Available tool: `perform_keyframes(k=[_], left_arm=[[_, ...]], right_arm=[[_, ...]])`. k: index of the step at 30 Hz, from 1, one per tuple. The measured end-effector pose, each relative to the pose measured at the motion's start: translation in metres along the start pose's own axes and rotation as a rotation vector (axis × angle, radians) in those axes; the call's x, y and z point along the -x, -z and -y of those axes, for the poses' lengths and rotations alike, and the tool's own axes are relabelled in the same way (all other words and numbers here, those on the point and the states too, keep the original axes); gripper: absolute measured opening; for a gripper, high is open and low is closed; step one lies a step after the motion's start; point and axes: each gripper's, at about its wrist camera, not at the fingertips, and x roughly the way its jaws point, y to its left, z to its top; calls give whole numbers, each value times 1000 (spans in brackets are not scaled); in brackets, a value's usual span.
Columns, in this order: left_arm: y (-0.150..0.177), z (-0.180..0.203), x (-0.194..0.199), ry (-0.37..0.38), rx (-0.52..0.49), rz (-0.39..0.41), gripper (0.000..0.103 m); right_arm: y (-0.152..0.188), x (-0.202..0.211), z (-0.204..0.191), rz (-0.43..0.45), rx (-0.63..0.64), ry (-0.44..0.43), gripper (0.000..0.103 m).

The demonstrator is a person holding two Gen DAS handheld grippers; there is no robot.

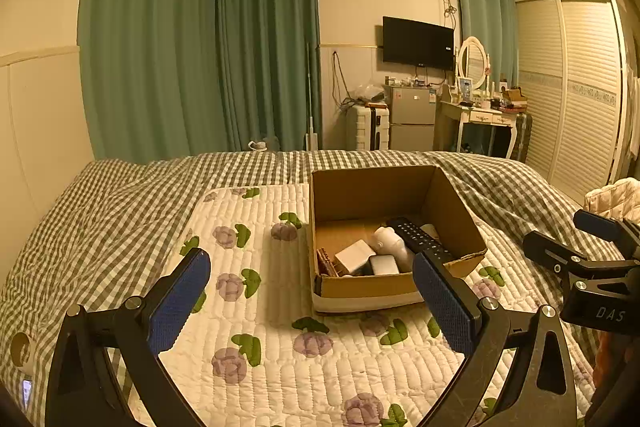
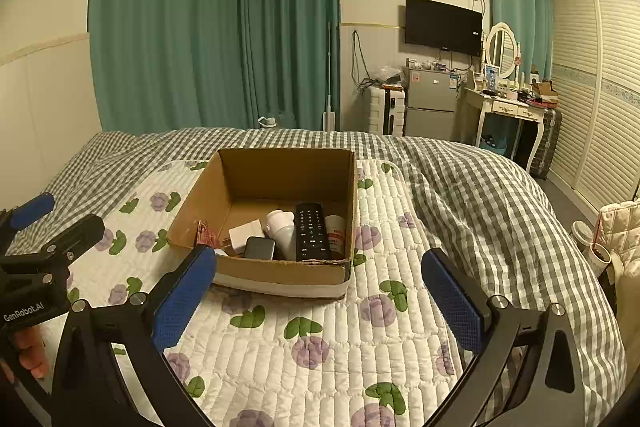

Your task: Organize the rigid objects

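Note:
An open cardboard box sits on the quilted floral pad on the bed. Inside lie a black remote, a white bottle, a white block, a small grey case, a red-labelled tub and a reddish-brown item. My left gripper is open and empty, in front of the box. My right gripper is open and empty, in front of the box. Each gripper shows at the edge of the other's view.
A grey checked blanket covers the rest of the bed. Green curtains hang behind. A fridge, suitcase, dressing table and wardrobe stand at the far right. A cup stands beside the bed at right.

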Motion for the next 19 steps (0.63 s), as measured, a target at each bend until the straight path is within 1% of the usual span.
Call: perform_keyframes(k=[14,19], left_arm=[[1,1,-1,-4,-5,-4,103],[3,1,-1,11,-7,-8,103]], right_arm=[[3,-2,1,-14,4,-6,103],[3,-3,-1,-10,9,-5,103]])
